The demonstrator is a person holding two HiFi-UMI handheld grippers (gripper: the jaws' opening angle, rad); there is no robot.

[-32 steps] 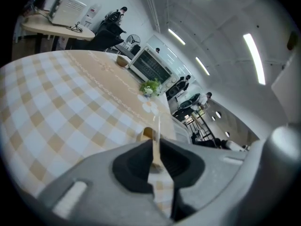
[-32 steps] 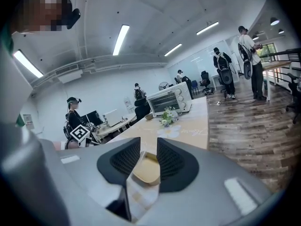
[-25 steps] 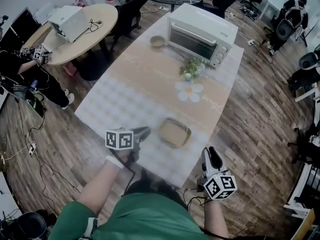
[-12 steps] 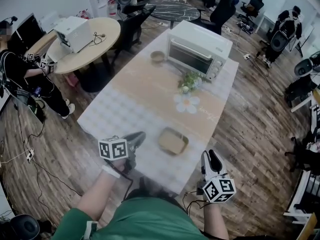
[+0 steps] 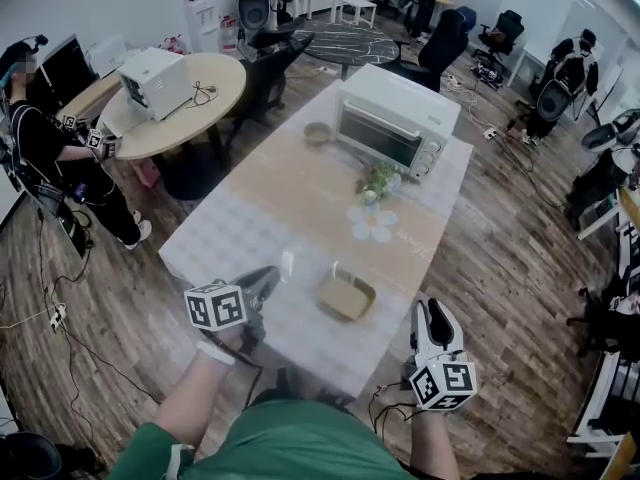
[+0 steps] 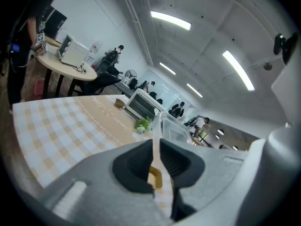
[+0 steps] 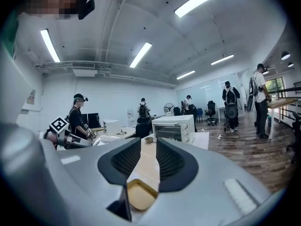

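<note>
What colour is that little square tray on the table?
Tan, a pale yellow-brown: the square tray shows best in the head view.

Wood-plank floor [image 5: 500,253] throughout. A long table [image 5: 215,240] under a checked cloth stands at centre. A round wooden table [image 5: 226,76] stands well apart at its left, a dark round table [image 5: 345,43] lies beyond, and black office chairs [image 5: 553,93] line the far right. White walls [image 7: 117,95]; the curved white ceiling [image 6: 197,46] carries long strip lights [image 7: 200,0], all lit.

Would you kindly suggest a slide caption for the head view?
Left gripper holds a clear lid above the checked table, beside a tan tray; right gripper open.
</note>
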